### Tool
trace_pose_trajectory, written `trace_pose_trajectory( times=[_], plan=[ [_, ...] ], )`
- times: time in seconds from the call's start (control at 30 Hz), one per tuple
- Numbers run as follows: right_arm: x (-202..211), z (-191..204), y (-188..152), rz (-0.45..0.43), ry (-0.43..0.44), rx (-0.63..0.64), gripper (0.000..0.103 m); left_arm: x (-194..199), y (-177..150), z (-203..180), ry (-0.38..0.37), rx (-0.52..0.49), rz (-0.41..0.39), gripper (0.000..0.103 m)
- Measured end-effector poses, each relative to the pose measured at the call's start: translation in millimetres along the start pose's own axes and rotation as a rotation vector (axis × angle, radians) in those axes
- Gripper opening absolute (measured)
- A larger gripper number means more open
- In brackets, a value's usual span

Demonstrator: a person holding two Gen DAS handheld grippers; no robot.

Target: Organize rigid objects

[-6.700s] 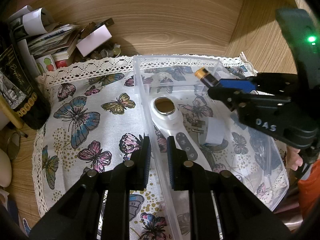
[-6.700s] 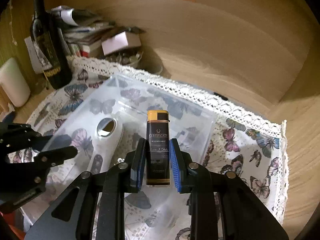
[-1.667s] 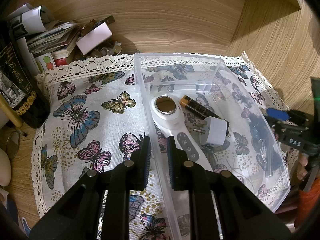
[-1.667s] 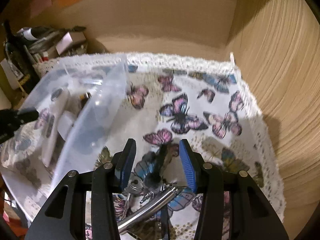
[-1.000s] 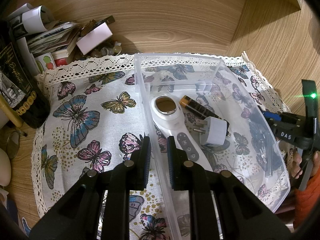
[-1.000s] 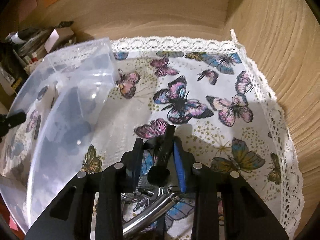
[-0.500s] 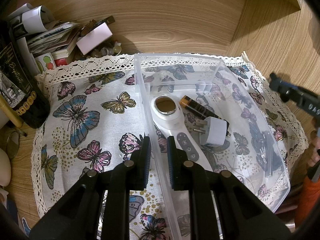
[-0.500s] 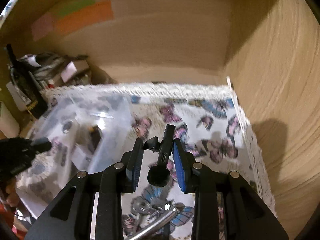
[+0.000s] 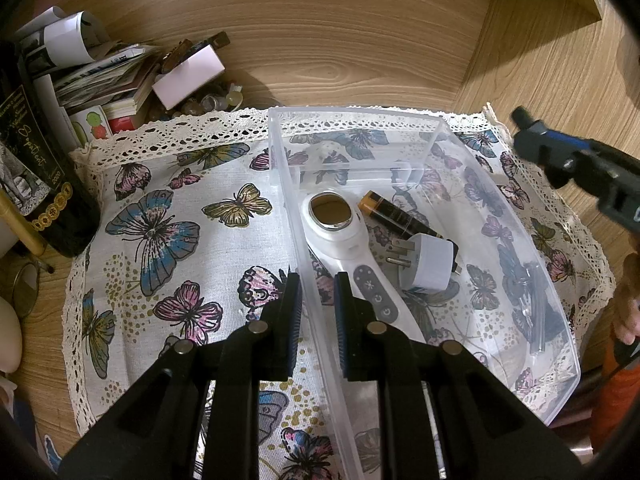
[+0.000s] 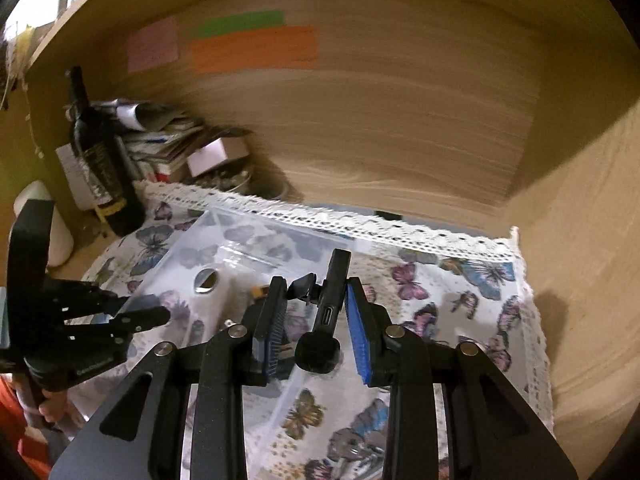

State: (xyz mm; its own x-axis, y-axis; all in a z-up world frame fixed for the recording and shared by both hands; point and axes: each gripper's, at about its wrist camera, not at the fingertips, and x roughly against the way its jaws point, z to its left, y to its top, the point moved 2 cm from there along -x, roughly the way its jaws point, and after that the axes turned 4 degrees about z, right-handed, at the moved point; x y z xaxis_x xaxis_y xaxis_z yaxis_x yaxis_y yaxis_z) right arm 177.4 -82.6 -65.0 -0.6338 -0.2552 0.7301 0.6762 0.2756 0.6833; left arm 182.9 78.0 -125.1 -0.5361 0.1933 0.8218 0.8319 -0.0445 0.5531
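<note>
A butterfly-print cloth with lace edging (image 9: 168,240) covers the wooden bench (image 9: 360,60). On it sits a clear plastic bin (image 9: 560,320) holding a white handheld device (image 9: 352,248), a white plug adapter (image 9: 428,264) and a black-and-gold lighter (image 9: 394,214). The left hand-held gripper (image 9: 316,308) pinches the bin's left wall. The right hand-held gripper (image 10: 316,320) clamps a small black clip-like gadget (image 10: 330,304) above the cloth.
</note>
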Motion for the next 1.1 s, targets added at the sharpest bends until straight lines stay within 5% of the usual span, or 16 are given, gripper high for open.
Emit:
trace_pose_trajectory(
  times=[0.5,0.6,1.1],
  plan=[
    [-52.9,19.9,-1.5,0.128,-0.006,0.064,0.027,0.1,0.8,0.0,-0.002,0.002,0.001,0.014],
    [-55.0,18.9,-0.5,0.146,-0.001,0.058,0.036,0.1,0.8,0.1,-0.003,0.002,0.001,0.014],
    [-3.4,-5.4,-5.5,0.044,-0.051,-0.008,0.041,0.2,1.0,-0.4,-0.005,0.002,0.000,0.014]
  ],
)
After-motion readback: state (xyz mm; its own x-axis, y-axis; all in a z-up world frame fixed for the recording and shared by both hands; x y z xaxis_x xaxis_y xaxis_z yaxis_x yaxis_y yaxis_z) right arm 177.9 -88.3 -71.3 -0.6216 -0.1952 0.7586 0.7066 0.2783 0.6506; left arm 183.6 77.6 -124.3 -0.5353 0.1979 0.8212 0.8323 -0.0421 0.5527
